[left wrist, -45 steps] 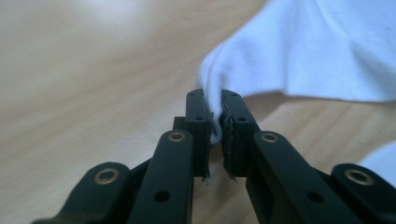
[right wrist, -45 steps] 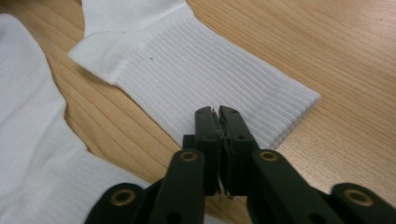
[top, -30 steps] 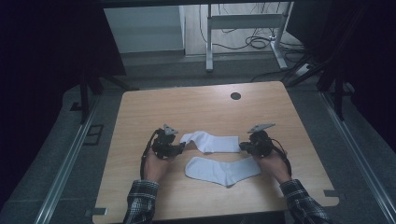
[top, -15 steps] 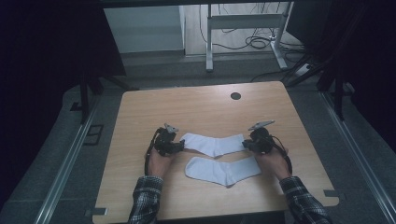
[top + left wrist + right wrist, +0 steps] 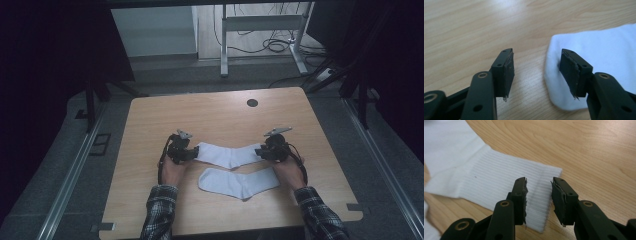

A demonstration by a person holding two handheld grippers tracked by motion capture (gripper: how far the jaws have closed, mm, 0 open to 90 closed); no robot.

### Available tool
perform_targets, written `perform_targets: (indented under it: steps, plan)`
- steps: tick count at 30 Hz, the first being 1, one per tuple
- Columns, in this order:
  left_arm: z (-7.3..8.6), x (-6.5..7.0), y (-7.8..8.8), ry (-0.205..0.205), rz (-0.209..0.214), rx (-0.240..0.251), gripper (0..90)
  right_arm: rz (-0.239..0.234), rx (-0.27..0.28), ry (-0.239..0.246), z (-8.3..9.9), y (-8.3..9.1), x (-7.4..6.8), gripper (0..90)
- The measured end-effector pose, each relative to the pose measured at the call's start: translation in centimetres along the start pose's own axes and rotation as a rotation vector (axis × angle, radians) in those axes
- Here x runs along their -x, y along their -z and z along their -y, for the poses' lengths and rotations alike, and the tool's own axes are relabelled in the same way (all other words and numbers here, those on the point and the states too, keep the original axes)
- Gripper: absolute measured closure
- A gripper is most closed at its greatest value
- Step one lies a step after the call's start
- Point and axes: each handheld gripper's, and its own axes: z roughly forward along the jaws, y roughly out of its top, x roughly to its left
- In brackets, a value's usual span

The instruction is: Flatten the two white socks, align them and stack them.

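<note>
From the high view I saw the far sock [image 5: 227, 155] flat on the table [image 5: 210, 112] between my left gripper [image 5: 181, 150] and right gripper [image 5: 273, 148] — one at each end. The near sock [image 5: 240, 182] lay just below it.

In the left gripper view the jaws had just narrowed yet stood apart, the toe end [image 5: 599, 47] under the right jaw, not pinched.

In the right gripper view the jaws had just parted — the ribbed cuff [image 5: 536, 195] lay loose between them.

From my seat, the flat white cotton sock [image 5: 599, 57] between the hands runs off the left gripper view's right edge; in the right gripper view its ribbed cuff passes under my black jaws, its foot leaving top left.
</note>
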Motion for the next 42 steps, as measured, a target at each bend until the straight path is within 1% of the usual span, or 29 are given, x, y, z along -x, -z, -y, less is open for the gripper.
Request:
perform_targets:
  steps: [1, 2, 3, 4, 5, 6, 8, 9, 10, 12, 16, 18, 19, 20, 23, 28, 29, 35, 40, 42]
  plan:
    - [0.1, -0.1, -0.1, 0.003, 0.000, -0.001, 48.0, 0.012, -0.013, 0.012, 0.1, -0.2, -0.1, 63.0]
    - [0.2, -0.2, -0.2, 0.010, 0.013, 0.007, 49.3, 0.019, -0.019, 0.019, 0.1, -0.4, -0.1, 63.0]
    - [0.3, -0.2, -0.2, 0.019, 0.028, 0.013, 54.8, 0.014, -0.014, 0.010, 0.2, -0.4, -0.1, 65.0]
    - [0.3, -0.2, -0.2, 0.019, 0.038, 0.015, 57.4, 0.005, -0.012, -0.003, 0.3, -0.4, 0.0, 67.1]
    - [0.3, -0.2, -0.3, 0.018, 0.059, 0.016, 60.6, 0.002, -0.010, -0.010, 0.3, -0.4, 0.1, 70.4]
    - [0.3, -0.2, -0.3, 0.019, 0.081, 0.016, 68.8, -0.005, -0.010, -0.015, 0.4, -0.3, 0.2, 75.7]
    - [0.2, -0.1, -0.3, 0.021, 0.106, 0.010, 77.6, -0.018, -0.016, -0.023, 0.4, -0.3, 0.2, 79.7]
    - [0.3, 0.0, -0.3, 0.021, 0.108, 0.014, 82.7, -0.021, -0.016, -0.022, 0.4, -0.2, 0.1, 80.8]
    - [0.3, 0.2, -0.2, 0.013, 0.100, 0.014, 84.0, -0.018, -0.017, -0.018, 0.4, -0.2, 0.0, 81.4]
    - [0.3, 0.4, 0.0, 0.008, 0.087, 0.019, 84.6, -0.012, -0.014, -0.002, 0.4, -0.1, -0.1, 81.8]
    - [0.0, 0.4, 1.0, 0.011, 0.098, 0.046, 84.9, -0.017, 0.010, 0.008, 0.4, 0.6, -0.2, 81.9]
    - [-0.3, 0.4, 1.6, 0.000, 0.101, 0.055, 84.8, -0.022, 0.028, 0.015, 0.2, 1.4, -0.2, 81.8]
    - [-0.5, 0.6, 2.2, -0.011, 0.101, 0.067, 84.8, -0.023, 0.031, 0.015, 0.1, 1.6, -0.2, 81.8]
    - [-0.6, 0.7, 2.5, -0.013, 0.104, 0.072, 84.8, -0.024, 0.046, 0.023, -0.1, 2.1, -0.2, 81.8]
    - [-1.0, 1.1, 3.7, -0.032, 0.110, 0.092, 84.7, -0.027, 0.065, 0.035, -0.4, 3.2, -0.3, 81.8]
    - [-1.3, 1.9, 5.4, -0.056, 0.122, 0.120, 84.4, -0.025, 0.086, 0.051, -0.4, 5.2, -0.2, 81.7]
    - [-1.3, 2.0, 5.7, -0.060, 0.126, 0.123, 84.4, -0.030, 0.090, 0.047, -0.4, 5.5, -0.1, 81.7]
    - [-0.7, 3.3, 7.4, -0.095, 0.144, 0.135, 84.4, -0.051, 0.107, 0.046, 0.3, 7.4, 0.0, 81.7]
    - [0.4, 4.3, 8.5, -0.117, 0.161, 0.136, 84.4, -0.068, 0.114, 0.060, 1.3, 8.8, -0.4, 81.7]
    - [0.9, 4.7, 9.0, -0.120, 0.169, 0.138, 84.4, -0.078, 0.117, 0.063, 1.7, 9.4, -0.6, 81.7]
